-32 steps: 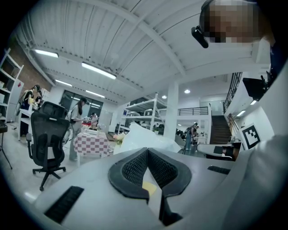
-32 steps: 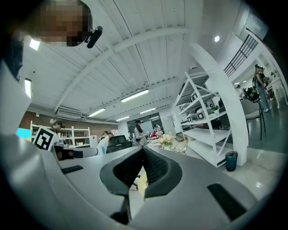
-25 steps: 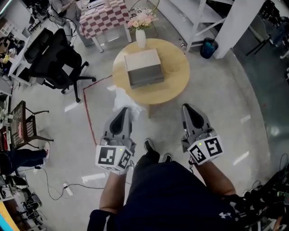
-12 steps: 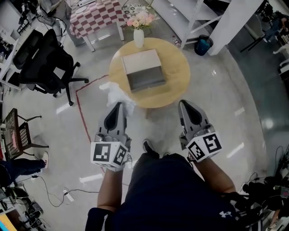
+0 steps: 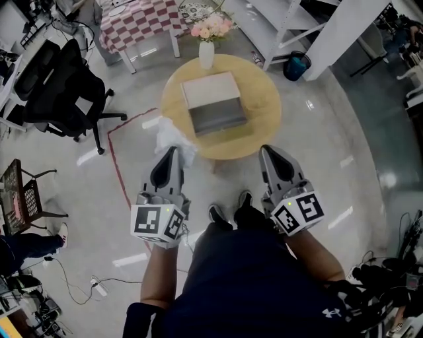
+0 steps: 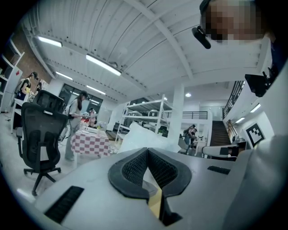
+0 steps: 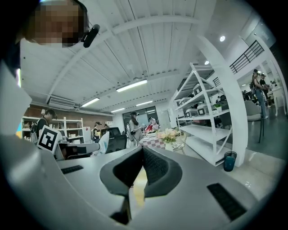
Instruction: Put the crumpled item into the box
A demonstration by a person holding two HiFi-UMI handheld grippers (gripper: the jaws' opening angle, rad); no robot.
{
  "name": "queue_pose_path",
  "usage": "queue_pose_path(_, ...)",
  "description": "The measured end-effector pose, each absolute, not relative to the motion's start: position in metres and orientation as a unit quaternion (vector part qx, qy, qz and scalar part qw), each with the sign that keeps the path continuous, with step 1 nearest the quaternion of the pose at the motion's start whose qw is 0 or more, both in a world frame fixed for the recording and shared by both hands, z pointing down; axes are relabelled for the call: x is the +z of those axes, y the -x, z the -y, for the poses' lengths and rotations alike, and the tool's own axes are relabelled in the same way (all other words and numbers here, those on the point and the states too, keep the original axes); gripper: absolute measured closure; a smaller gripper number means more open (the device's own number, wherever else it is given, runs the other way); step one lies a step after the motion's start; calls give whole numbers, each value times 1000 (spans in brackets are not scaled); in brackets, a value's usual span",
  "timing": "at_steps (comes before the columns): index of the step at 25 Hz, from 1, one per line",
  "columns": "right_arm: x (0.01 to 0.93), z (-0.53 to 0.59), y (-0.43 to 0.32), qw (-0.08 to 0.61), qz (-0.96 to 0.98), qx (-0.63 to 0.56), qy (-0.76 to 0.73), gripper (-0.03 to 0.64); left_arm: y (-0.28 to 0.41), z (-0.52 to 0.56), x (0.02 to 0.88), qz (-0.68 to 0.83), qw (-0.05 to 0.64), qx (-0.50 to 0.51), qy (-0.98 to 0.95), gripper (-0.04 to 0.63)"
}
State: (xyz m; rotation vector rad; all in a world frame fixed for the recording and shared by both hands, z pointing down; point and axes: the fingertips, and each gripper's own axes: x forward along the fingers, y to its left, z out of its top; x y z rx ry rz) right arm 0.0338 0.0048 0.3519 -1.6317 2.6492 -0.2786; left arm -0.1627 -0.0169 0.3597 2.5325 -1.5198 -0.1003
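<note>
A white crumpled item (image 5: 170,137) sticks out past the tip of my left gripper (image 5: 173,151), below the round wooden table's (image 5: 262,121) near-left edge. In the left gripper view the white crumpled item (image 6: 143,138) rises just beyond the left gripper (image 6: 147,151), whose jaws are shut on it. A grey open box (image 5: 213,105) with a pale lid lies on the middle of the table. My right gripper (image 5: 267,150) hovers at the table's near-right edge, shut and holding nothing. The right gripper (image 7: 142,150) in its own view has its pads together.
A white vase of pink flowers (image 5: 207,51) stands at the table's far edge. A black office chair (image 5: 56,82) is at the left, a checked table (image 5: 142,18) behind it. White shelving (image 5: 291,26) and a dark bin (image 5: 294,67) stand at the far right. A red line (image 5: 117,168) marks the floor.
Both grippers have come nearer to the table's near edge, the white item still in the left one. The person's feet have stepped forward.
</note>
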Motion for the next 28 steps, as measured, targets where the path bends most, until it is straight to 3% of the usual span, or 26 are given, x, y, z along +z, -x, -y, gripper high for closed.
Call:
queue_pose_path(15, 364, 54, -33, 14, -870, -118, 478, 612, 150, 60, 368, 531, 78, 11, -844, 578)
queue_pose_path(28, 380, 149, -79, 12, -889, -147, 433, 612, 103, 139, 406, 562, 95, 67, -819, 578)
